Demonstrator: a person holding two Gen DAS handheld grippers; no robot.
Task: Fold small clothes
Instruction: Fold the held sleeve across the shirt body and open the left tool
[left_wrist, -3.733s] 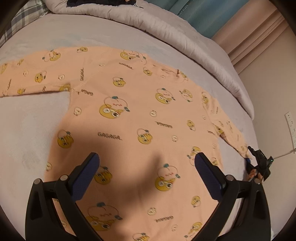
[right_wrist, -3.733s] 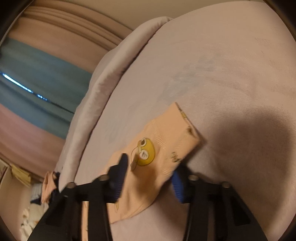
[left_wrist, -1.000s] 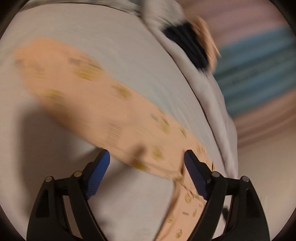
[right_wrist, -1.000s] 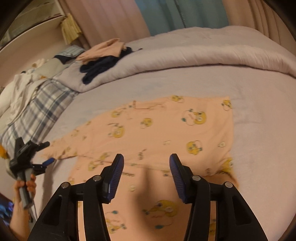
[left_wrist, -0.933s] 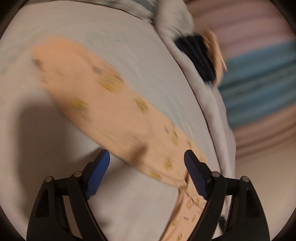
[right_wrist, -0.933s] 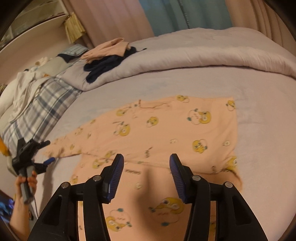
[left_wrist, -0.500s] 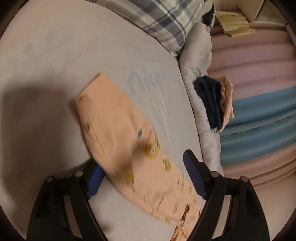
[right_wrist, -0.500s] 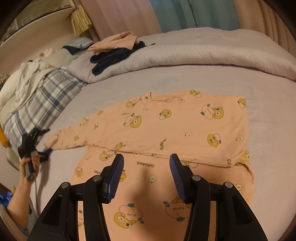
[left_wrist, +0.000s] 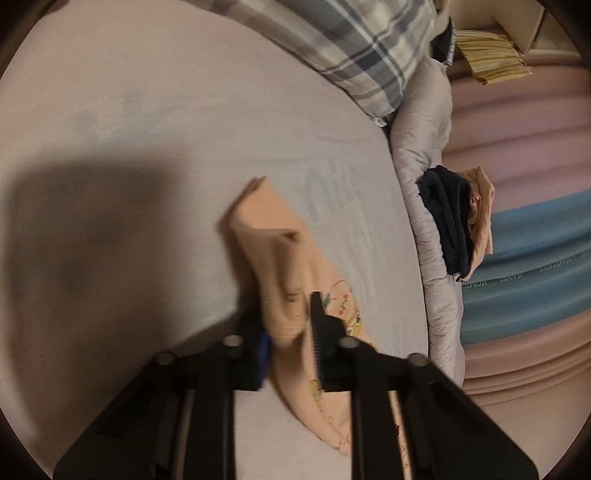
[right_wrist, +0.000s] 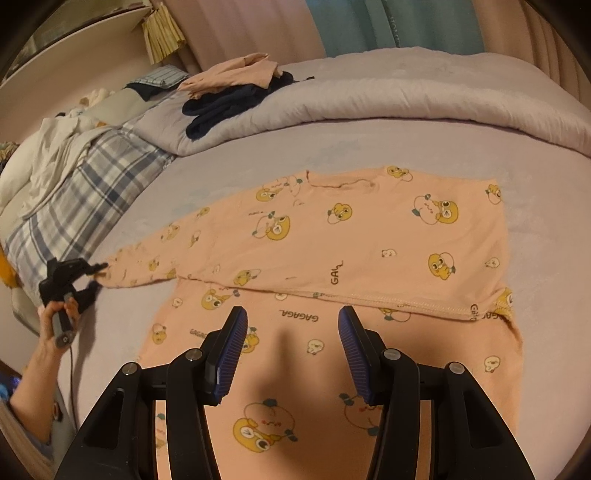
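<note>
A peach long-sleeved shirt (right_wrist: 369, 240) with yellow cartoon prints lies flat on the lilac bed sheet (right_wrist: 546, 206). Its right sleeve is folded across the chest. Its left sleeve (right_wrist: 147, 258) stretches out to the left. My left gripper (left_wrist: 286, 317) is shut on the cuff end of that sleeve (left_wrist: 273, 236), which bunches up between the fingers; it also shows in the right wrist view (right_wrist: 79, 278) at the sleeve's tip. My right gripper (right_wrist: 290, 332) is open and empty, hovering over the lower body of the shirt.
A plaid pillow (right_wrist: 74, 184) lies at the left, also in the left wrist view (left_wrist: 354, 48). A rolled grey duvet (right_wrist: 406, 96) runs along the far side, with dark and peach clothes (right_wrist: 236, 85) piled on it. Curtains hang behind.
My left gripper has closed on the left sleeve's cuff, which lay flat between open fingers before. My right gripper, which earlier let go of the right sleeve, has drawn slightly nearer the shirt.
</note>
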